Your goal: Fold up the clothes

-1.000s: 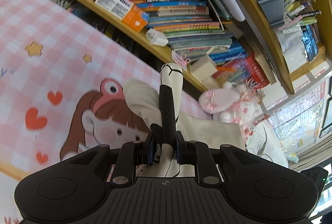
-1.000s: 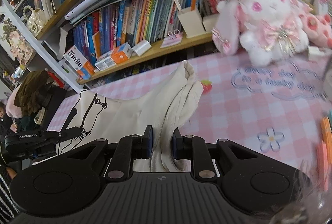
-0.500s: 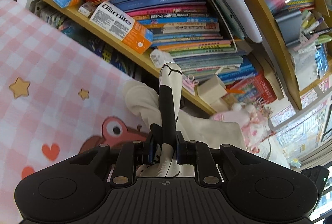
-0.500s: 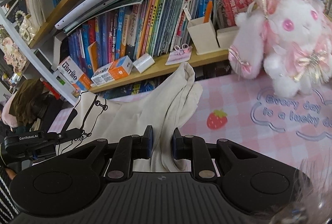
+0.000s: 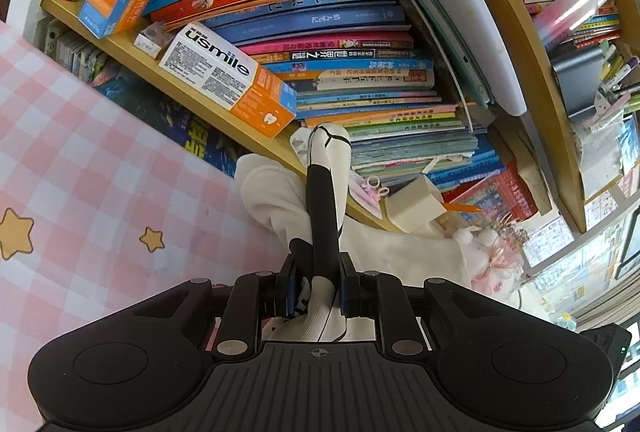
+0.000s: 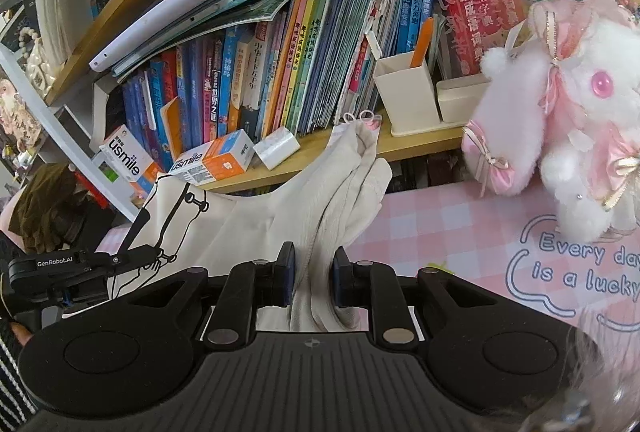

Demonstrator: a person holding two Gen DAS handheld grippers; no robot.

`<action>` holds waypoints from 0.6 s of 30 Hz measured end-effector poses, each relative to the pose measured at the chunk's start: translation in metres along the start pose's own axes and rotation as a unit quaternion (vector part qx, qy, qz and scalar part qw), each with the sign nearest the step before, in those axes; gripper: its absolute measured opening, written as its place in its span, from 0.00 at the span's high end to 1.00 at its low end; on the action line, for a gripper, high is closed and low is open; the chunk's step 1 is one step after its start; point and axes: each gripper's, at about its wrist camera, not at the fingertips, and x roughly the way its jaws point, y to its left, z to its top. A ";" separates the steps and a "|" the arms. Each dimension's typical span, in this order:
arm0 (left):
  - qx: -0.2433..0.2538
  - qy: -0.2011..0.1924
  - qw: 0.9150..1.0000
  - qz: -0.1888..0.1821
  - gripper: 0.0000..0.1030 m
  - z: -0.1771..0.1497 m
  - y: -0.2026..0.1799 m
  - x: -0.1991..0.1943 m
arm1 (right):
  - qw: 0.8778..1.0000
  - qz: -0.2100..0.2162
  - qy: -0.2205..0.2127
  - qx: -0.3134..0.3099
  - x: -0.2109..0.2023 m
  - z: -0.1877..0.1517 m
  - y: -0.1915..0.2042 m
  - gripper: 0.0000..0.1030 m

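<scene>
A cream garment (image 6: 256,228) with a black line drawing hangs stretched between both grippers above the pink checked tablecloth (image 6: 452,228). My right gripper (image 6: 313,278) is shut on a bunched cream edge of it. My left gripper (image 5: 319,286) is shut on another bunched edge of the garment (image 5: 280,200), where a black printed band runs up the cloth. In the right wrist view the left gripper (image 6: 132,256) shows at the far left, gripping the printed corner.
A wooden bookshelf (image 6: 408,140) packed with books stands close behind the table. Toothpaste boxes (image 5: 228,80), a cream pen holder (image 6: 408,92) and a pink plush rabbit (image 6: 560,136) sit along it. The tablecloth (image 5: 80,172) spreads to the left.
Both grippers have carried the garment toward the bookshelf, which now looms larger. The cartoon girl print on the tablecloth has dropped out of the left view. Grips are unchanged.
</scene>
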 end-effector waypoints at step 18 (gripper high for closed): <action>0.002 -0.001 1.000 -0.016 0.83 0.012 0.005 0.018 | 1.000 -0.003 -0.004 0.011 0.018 0.007 -0.012 0.84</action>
